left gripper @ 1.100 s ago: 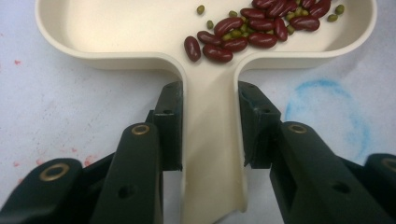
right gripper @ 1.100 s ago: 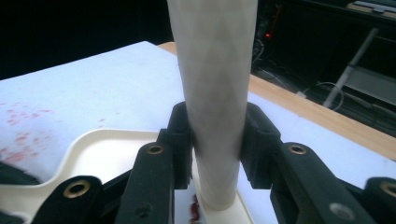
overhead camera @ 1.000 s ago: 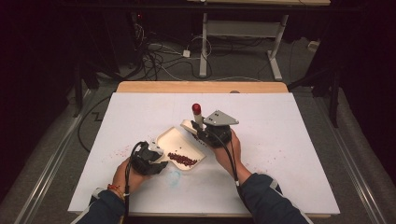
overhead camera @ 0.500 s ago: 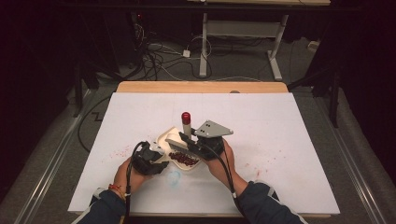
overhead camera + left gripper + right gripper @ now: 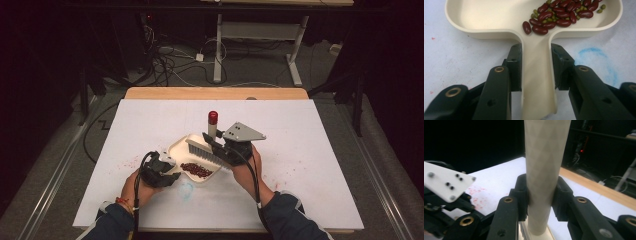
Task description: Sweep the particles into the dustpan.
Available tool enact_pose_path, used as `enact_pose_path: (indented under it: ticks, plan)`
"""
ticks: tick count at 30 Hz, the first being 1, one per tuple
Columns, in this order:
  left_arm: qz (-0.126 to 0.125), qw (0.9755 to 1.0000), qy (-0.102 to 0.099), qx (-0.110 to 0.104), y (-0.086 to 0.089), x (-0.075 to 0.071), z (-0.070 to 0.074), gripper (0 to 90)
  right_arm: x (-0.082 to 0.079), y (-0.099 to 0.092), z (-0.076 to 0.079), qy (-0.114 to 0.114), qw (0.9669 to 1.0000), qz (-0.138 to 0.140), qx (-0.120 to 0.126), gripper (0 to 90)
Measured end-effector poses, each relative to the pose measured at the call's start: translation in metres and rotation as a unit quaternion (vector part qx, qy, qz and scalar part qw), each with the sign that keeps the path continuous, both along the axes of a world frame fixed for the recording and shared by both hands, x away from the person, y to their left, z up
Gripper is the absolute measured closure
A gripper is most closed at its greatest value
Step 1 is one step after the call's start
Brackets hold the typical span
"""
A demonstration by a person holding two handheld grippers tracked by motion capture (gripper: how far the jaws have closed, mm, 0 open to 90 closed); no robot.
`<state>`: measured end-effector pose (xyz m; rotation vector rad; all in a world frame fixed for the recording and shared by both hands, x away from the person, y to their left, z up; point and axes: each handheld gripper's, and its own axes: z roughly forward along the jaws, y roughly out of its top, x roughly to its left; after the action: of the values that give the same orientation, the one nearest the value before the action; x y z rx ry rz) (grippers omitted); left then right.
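Observation:
A cream dustpan [image 5: 186, 146] lies on the white table, with dark red beans [image 5: 196, 170] and a few small green ones [image 5: 546, 21] heaped in it. My left gripper [image 5: 172, 175] is shut on the pan's handle [image 5: 537, 82], one jaw on each side of it. My right gripper [image 5: 214, 141] is shut on the pale handle [image 5: 545, 165] of a brush whose red tip [image 5: 213, 118] points up. The grey bristles [image 5: 205, 154] hang over the pan's right side, just beyond the beans.
Red stains [image 5: 127, 162] dot the table left of the pan, and a blue smear [image 5: 186, 190] lies near the front. The table's wooden far edge [image 5: 215, 93] borders a dark floor with cables and desk legs [image 5: 218, 55].
The brush swept left and nearer over the beans, then swung back to the right and rose a little. The left hand and the dustpan stayed put.

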<state>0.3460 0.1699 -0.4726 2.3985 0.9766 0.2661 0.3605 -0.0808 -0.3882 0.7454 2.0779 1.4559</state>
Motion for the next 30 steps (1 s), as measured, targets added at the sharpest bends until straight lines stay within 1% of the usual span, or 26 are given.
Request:
enact_pose_path:
  ticks: [3,4,9,11,13,15,16,18,19,20,21,24,30]
  plan:
    - [-0.001,1.0,0.003,-0.001,0.0,0.0,-0.001,63.2,0.002,-0.002,0.0,-0.015,0.9998,-0.007,-0.009,70.5]
    - [0.0,1.0,0.004,-0.003,0.001,0.0,-0.001,63.1,0.003,-0.003,-0.001,-0.011,0.9999,-0.009,-0.008,70.4]
    - [0.0,1.0,0.005,-0.008,0.002,0.0,-0.001,63.2,0.009,-0.004,-0.006,-0.009,0.9998,-0.01,-0.011,70.5]
    - [0.002,0.9999,0.006,-0.009,0.001,0.0,-0.002,63.2,0.011,-0.003,-0.009,-0.005,0.9998,-0.011,-0.015,70.5]
    - [0.004,0.9999,0.006,-0.015,0.002,0.0,-0.002,63.2,0.012,-0.002,-0.014,-0.003,0.9997,-0.011,-0.021,70.5]
    - [0.007,0.9998,0.003,-0.017,0.001,-0.001,-0.002,63.1,0.011,0.003,-0.018,0.005,0.9997,-0.003,-0.025,70.5]
    - [0.009,0.9998,0.004,-0.019,0.001,-0.002,-0.002,63.1,0.009,0.006,-0.019,0.004,0.9997,0.004,-0.025,70.5]
    - [0.012,0.9997,0.004,-0.021,0.0,-0.003,-0.002,63.1,0.004,0.014,-0.019,-0.005,0.9993,0.011,-0.037,70.4]
    - [0.014,0.9997,0.005,-0.021,0.0,-0.003,-0.003,63.1,0.002,0.017,-0.02,-0.007,0.9991,0.017,-0.039,70.4]
    - [0.016,0.9996,0.005,-0.023,0.0,-0.003,-0.003,63.2,0.001,0.019,-0.02,-0.002,0.9991,0.023,-0.037,70.4]
    - [0.015,0.9997,0.005,-0.021,0.0,-0.004,-0.003,63.1,0.0,0.021,-0.021,-0.001,0.9989,0.027,-0.038,70.4]
    - [0.015,0.9997,0.004,-0.02,-0.001,-0.004,-0.003,63.1,-0.004,0.025,-0.021,-0.003,0.9987,0.03,-0.041,70.3]
    - [0.015,0.9997,0.005,-0.019,0.0,-0.004,-0.003,63.2,-0.006,0.026,-0.02,0.009,0.9984,0.045,-0.031,70.4]
